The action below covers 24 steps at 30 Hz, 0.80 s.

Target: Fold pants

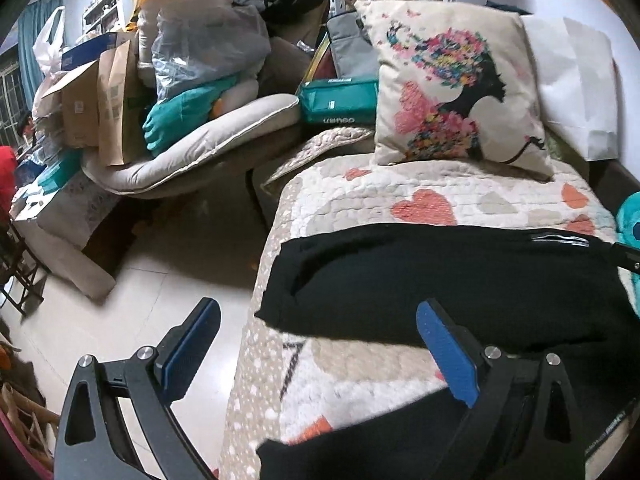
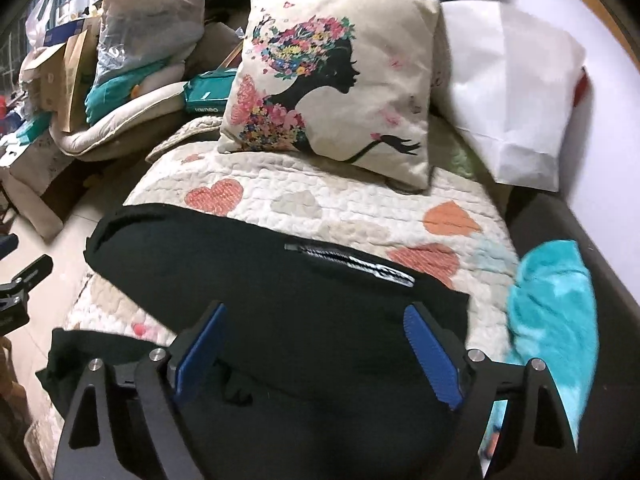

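Black pants [image 1: 440, 280] lie flat on a heart-patterned quilt [image 1: 400, 200], with a zipped pocket [image 1: 560, 239] at the far right; they also show in the right wrist view [image 2: 280, 292]. A second black part [image 1: 360, 448] lies nearer me. My left gripper [image 1: 318, 310] is open and empty, above the pants' left near edge and the quilt's edge. My right gripper [image 2: 316, 312] is open and empty, above the middle of the pants, below the pocket zip [image 2: 348, 264]. The left gripper's tip shows at the left edge of the right wrist view [image 2: 24, 280].
A printed cushion [image 2: 328, 84] and a white pillow [image 2: 512, 92] stand at the back of the quilt. A turquoise cloth [image 2: 552, 312] lies at the right. Piled bags, boxes and bedding [image 1: 180, 80] fill the left. Tiled floor [image 1: 160, 280] lies beside the bed.
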Each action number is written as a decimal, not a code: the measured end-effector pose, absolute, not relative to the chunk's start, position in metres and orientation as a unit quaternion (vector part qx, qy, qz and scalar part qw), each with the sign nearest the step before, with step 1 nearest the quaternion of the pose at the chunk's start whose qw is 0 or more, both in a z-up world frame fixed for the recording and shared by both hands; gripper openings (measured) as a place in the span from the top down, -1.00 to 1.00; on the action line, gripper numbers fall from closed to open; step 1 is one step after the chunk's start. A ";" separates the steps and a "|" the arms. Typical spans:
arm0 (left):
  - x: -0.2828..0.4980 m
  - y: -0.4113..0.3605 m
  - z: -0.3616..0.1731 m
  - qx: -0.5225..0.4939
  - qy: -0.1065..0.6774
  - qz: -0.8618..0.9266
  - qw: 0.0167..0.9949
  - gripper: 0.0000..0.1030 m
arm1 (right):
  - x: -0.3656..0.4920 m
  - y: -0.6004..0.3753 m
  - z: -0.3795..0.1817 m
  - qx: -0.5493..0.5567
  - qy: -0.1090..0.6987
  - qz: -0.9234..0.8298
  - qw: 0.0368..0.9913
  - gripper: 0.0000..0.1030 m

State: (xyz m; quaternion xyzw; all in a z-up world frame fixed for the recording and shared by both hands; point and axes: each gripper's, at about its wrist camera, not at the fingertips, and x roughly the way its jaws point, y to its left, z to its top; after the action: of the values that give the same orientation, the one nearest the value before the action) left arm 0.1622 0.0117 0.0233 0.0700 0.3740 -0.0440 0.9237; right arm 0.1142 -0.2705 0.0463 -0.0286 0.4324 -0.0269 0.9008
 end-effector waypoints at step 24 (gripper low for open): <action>0.220 0.021 -0.023 0.058 0.423 -0.032 0.904 -0.92 | 0.169 -0.308 -0.023 -0.014 0.448 -0.021 0.894 -0.78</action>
State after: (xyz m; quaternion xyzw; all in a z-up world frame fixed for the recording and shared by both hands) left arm 0.2200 0.0206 -0.0232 0.0582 0.4232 -0.0324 0.9036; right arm 0.1693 -0.3079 -0.0227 -0.0141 0.4481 -0.0207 0.8936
